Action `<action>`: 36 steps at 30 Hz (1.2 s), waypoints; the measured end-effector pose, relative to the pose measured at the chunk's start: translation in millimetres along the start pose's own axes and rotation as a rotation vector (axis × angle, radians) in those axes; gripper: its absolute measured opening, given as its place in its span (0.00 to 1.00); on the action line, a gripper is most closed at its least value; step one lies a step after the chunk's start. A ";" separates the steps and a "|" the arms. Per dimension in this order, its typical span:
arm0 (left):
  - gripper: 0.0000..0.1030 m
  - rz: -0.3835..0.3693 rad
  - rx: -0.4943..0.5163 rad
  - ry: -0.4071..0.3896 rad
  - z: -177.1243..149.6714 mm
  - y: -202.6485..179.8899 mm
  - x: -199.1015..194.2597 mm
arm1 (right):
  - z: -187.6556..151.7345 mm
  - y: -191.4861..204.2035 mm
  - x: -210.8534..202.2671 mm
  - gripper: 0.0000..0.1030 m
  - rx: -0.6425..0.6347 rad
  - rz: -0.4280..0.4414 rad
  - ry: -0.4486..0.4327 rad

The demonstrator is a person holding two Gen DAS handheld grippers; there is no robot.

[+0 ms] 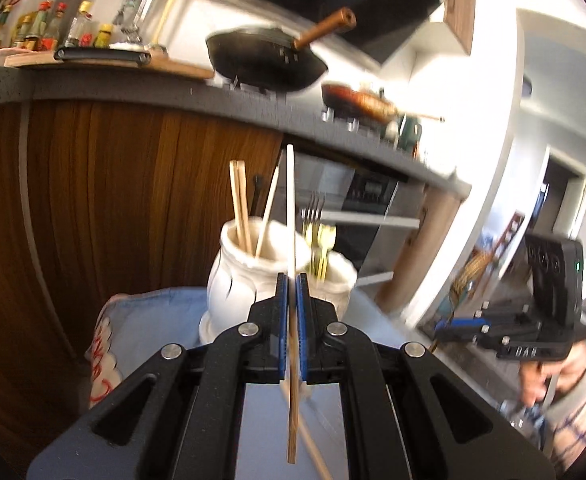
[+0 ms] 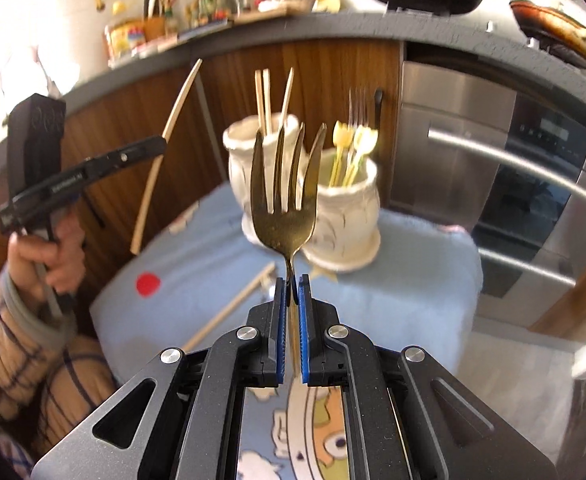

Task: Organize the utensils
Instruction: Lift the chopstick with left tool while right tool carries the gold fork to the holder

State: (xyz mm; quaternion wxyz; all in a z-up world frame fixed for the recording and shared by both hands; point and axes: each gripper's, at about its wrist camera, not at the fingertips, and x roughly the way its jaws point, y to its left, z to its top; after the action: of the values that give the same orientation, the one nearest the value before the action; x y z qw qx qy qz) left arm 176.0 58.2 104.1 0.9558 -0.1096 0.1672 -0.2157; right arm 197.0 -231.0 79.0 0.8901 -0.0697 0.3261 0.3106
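Note:
My left gripper (image 1: 291, 278) is shut on a pale wooden chopstick (image 1: 291, 216) that stands upright through the jaws. The same chopstick (image 2: 173, 136) shows at the left of the right wrist view, held by the left gripper (image 2: 161, 145). My right gripper (image 2: 291, 280) is shut on the neck of a gold fork (image 2: 284, 200), tines up. Ahead stand two white ceramic holders on a light blue cloth (image 2: 393, 280). The left holder (image 1: 245, 272) (image 2: 253, 160) has three chopsticks. The right holder (image 1: 335, 280) (image 2: 345, 216) has forks and gold spoons. Another chopstick (image 2: 229, 308) lies on the cloth.
A brown wooden cabinet front (image 1: 113, 200) and a steel oven (image 2: 493, 180) stand behind the holders. A grey counter (image 1: 133, 84) above carries a black wok (image 1: 265, 56), a red pan (image 1: 357, 100) and bottles. A person's hand and plaid sleeve (image 2: 25, 320) hold the left gripper.

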 end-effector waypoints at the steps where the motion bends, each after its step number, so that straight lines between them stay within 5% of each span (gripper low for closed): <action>1: 0.04 -0.009 -0.012 -0.020 2.2 0.9 1.3 | 3.4 -0.2 -1.9 0.06 0.013 0.005 -0.031; 21: 0.04 0.006 -0.043 -0.297 58.5 3.0 46.4 | 67.5 4.6 -3.2 0.06 0.091 0.056 -0.387; 36: 0.04 0.097 -0.007 -0.331 60.7 5.8 81.0 | 97.0 -7.4 -13.9 0.06 0.086 -0.018 -0.579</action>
State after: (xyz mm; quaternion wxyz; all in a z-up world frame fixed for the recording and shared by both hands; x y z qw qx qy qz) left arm 269.4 35.4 136.3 0.9792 -0.1388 0.0132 -0.1475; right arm 245.3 -212.3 162.5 0.9510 0.0566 0.0707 0.2956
